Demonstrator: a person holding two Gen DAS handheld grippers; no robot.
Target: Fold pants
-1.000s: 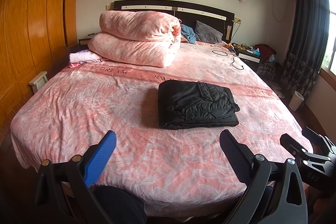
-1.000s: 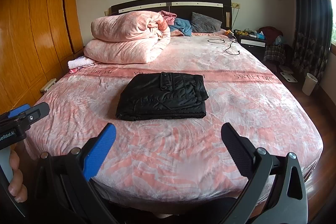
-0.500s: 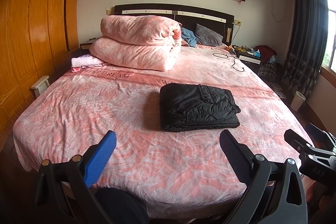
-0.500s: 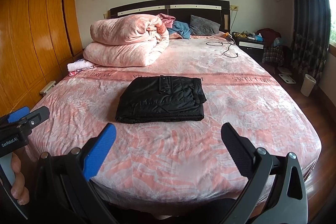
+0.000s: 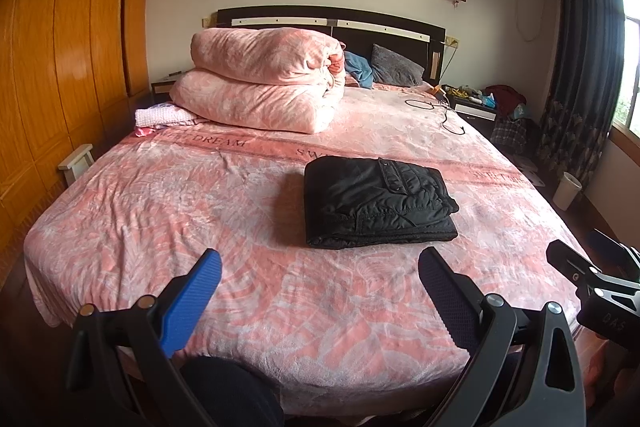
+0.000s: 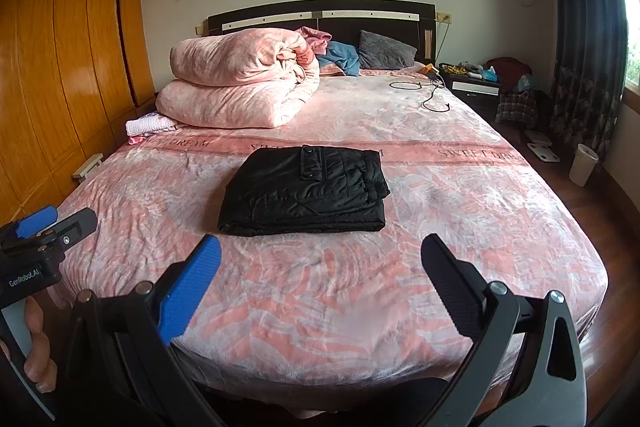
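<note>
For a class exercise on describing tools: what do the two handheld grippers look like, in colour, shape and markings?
Each gripper, left and right, has a black frame with silver rivets, one blue textured finger and one black textured finger. Seen from the right wrist view, the left gripper's body carries white "GenRobot.AI" lettering. No sleeves are visible.

My left gripper and right gripper each pair one blue finger with one black; "GenRobot.AI" marks the left's black body.
</note>
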